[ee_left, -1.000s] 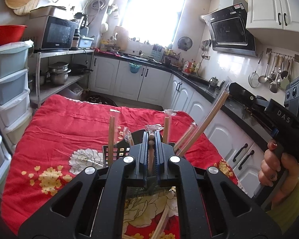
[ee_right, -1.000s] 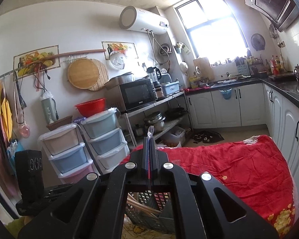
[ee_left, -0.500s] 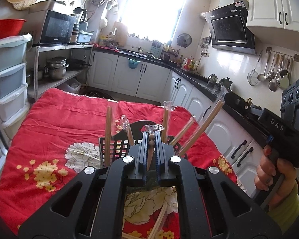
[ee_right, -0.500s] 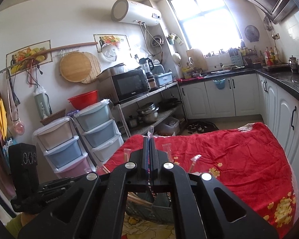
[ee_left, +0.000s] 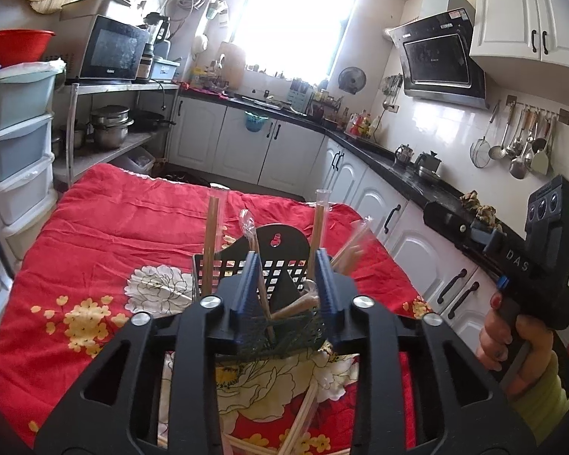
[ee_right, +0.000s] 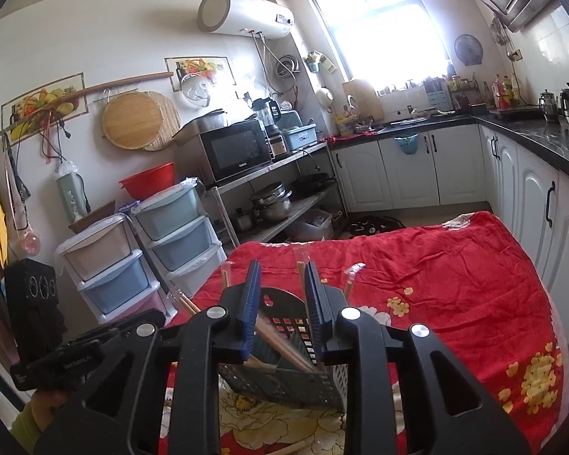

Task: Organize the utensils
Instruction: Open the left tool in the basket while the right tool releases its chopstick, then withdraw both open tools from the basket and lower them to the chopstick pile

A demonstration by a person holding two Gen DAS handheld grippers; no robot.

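A black perforated utensil basket stands on the red flowered cloth. Several wooden chopsticks in clear sleeves stick up from it. My left gripper hovers just over the basket, its jaws opening. A wooden stick leans loose in the basket between them, and neither pad touches it. In the right wrist view my right gripper is over the same basket, its jaws also opening. Chopsticks lie slanted inside the basket below the gap, free of the pads.
Loose wrapped chopsticks lie on the cloth in front of the basket. A hand with red nails holds the other gripper's handle at the right. White cabinets run along the right edge. Plastic drawers stand at the left.
Both grippers were shut on a thin utensil a second ago; now their jaws stand apart and the utensils rest in the basket. The right gripper has sunk toward the basket.
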